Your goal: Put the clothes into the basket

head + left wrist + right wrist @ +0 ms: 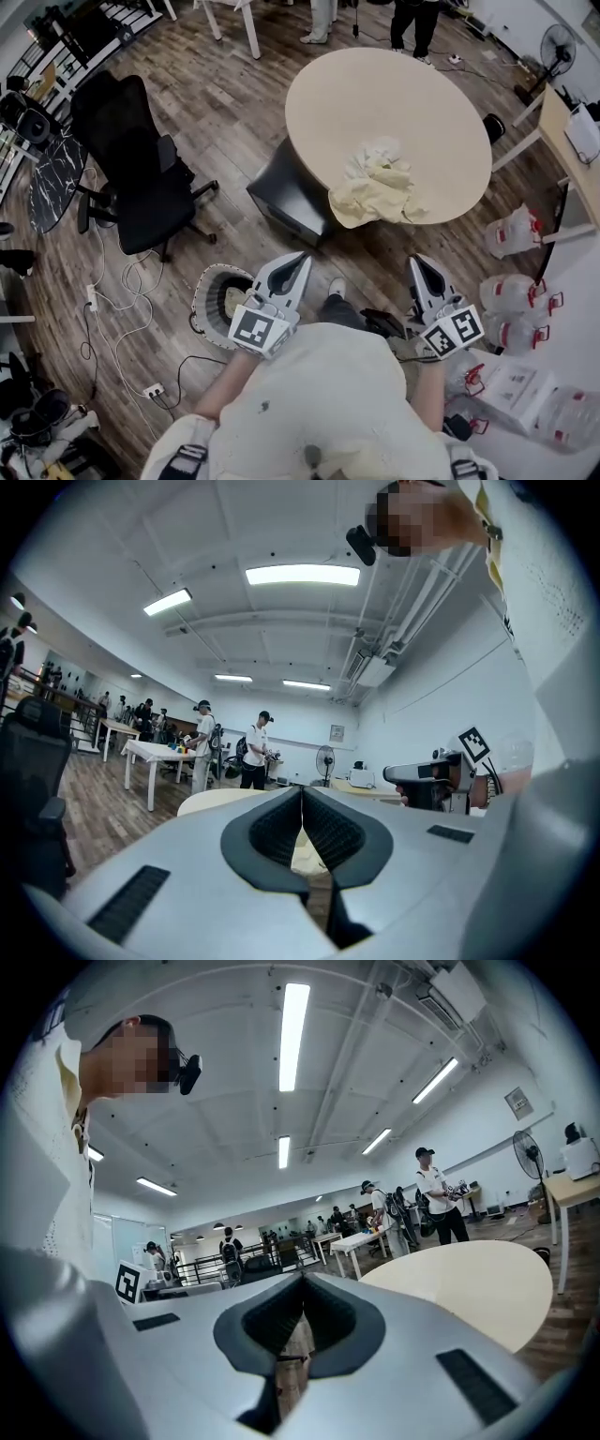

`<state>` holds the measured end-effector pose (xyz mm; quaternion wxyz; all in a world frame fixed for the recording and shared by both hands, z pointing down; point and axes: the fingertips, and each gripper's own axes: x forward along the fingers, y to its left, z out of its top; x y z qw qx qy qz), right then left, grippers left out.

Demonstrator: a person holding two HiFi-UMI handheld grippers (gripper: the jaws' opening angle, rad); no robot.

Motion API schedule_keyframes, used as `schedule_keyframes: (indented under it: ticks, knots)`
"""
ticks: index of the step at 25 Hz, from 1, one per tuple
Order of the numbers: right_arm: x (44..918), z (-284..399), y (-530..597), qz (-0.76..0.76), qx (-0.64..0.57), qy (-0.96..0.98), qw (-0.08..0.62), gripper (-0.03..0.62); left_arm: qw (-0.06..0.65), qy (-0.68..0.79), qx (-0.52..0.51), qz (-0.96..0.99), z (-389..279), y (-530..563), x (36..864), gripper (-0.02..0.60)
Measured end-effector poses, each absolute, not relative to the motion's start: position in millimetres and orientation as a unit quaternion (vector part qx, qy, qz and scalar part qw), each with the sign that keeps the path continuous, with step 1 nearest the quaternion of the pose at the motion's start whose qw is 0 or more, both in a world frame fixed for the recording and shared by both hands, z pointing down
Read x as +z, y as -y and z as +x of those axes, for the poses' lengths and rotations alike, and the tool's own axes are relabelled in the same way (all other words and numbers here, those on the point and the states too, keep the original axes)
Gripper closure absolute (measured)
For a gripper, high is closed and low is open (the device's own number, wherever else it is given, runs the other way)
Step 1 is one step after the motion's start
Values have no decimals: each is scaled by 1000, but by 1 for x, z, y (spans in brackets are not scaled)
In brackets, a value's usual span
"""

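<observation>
Clothes [375, 187] lie heaped at the table's [394, 84] near edge, ahead of and roughly between both grippers. The left gripper [300, 261] and right gripper [419, 264] are clenched on nothing. The basket [202, 295] stands on the floor beside the left one.

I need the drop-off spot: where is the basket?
Head view: the basket stands on the floor just left of the left gripper, below the black office chair.

The left gripper [302, 262] covers part of the basket [200, 302]; its contents are unclear.
</observation>
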<state>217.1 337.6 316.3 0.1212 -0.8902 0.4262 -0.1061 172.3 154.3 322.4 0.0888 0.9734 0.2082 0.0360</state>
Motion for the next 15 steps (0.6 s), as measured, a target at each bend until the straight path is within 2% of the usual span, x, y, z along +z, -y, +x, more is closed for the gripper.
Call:
schedule_keyframes:
  ticks: [15]
  knots:
    - [360,389,-398,-858,-145,-483,98,585,69,-136,29,988,301,-222,330,560]
